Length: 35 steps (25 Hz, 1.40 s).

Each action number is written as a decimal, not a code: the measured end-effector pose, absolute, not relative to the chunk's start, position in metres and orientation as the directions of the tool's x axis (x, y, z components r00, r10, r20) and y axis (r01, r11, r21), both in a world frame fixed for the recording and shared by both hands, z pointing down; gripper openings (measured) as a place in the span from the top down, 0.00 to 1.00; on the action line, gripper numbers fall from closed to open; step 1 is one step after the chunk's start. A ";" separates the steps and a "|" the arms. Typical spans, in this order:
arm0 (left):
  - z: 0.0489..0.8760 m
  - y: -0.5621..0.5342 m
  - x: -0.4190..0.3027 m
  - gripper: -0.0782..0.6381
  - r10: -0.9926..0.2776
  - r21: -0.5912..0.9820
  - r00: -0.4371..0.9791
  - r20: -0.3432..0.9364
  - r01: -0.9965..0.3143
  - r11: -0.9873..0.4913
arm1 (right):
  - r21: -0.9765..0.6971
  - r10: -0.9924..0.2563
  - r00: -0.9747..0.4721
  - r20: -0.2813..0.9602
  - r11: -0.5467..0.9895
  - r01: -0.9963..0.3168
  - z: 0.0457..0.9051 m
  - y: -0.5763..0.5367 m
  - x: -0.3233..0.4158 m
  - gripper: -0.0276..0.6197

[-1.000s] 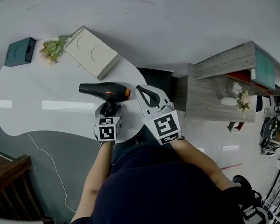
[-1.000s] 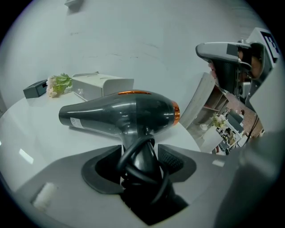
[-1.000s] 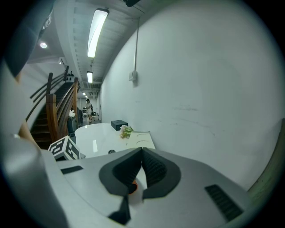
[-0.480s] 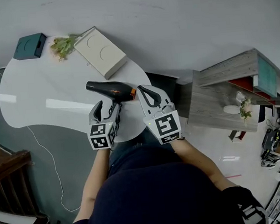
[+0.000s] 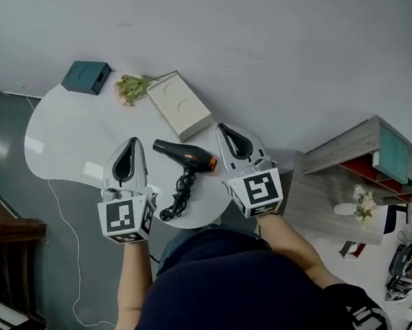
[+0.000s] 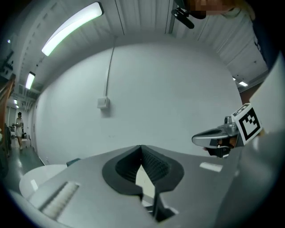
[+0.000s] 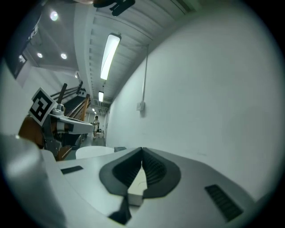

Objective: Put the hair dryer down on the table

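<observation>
The black hair dryer (image 5: 182,154) with an orange ring lies on its side on the white table (image 5: 66,138), near the front edge, its coiled cord (image 5: 176,201) trailing toward me. My left gripper (image 5: 129,146) hovers to the dryer's left, apart from it, jaws shut on nothing. To the dryer's right is my right gripper (image 5: 227,131), also shut and empty. In the left gripper view the fingertips (image 6: 141,150) meet, with the right gripper (image 6: 221,133) off to the side. The right gripper view shows closed fingertips (image 7: 142,152) and the left gripper (image 7: 67,124).
At the table's far side lie a teal box (image 5: 86,76), a small bunch of flowers (image 5: 133,86) and a cream flat box (image 5: 180,105). A wooden shelf unit (image 5: 350,154) stands to the right, dark wooden furniture (image 5: 2,231) to the left. A white cable (image 5: 66,232) runs over the floor.
The left gripper has let go of the hair dryer's handle, moved away to the left and shut. The dryer now lies on the table between the two grippers.
</observation>
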<state>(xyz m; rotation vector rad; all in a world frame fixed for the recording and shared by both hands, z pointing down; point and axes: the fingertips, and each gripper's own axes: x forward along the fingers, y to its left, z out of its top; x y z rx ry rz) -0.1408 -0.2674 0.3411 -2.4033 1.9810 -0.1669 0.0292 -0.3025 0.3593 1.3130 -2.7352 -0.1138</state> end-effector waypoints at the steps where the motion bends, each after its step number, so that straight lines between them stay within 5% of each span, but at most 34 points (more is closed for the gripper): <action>1: 0.324 -0.267 -0.143 0.87 -0.985 -0.097 0.168 0.037 -0.980 -0.171 | 0.126 -0.781 -0.624 0.028 0.622 -0.773 0.344 -0.305 0.030 0.94; 8: 0.233 -0.263 -0.156 0.88 -0.988 -0.105 0.090 -0.125 -0.991 -0.077 | 0.197 -0.765 -0.627 -0.147 0.598 -0.777 0.247 -0.311 0.036 0.94; 14: 0.197 -0.248 -0.127 0.88 -0.986 -0.094 0.115 -0.123 -0.990 -0.104 | 0.178 -0.752 -0.621 -0.221 0.594 -0.784 0.210 -0.298 0.045 0.94; 35: 0.214 -0.241 -0.113 0.87 -0.985 -0.138 0.147 -0.090 -0.981 -0.133 | 0.207 -0.747 -0.641 -0.177 0.609 -0.766 0.227 -0.288 0.041 0.94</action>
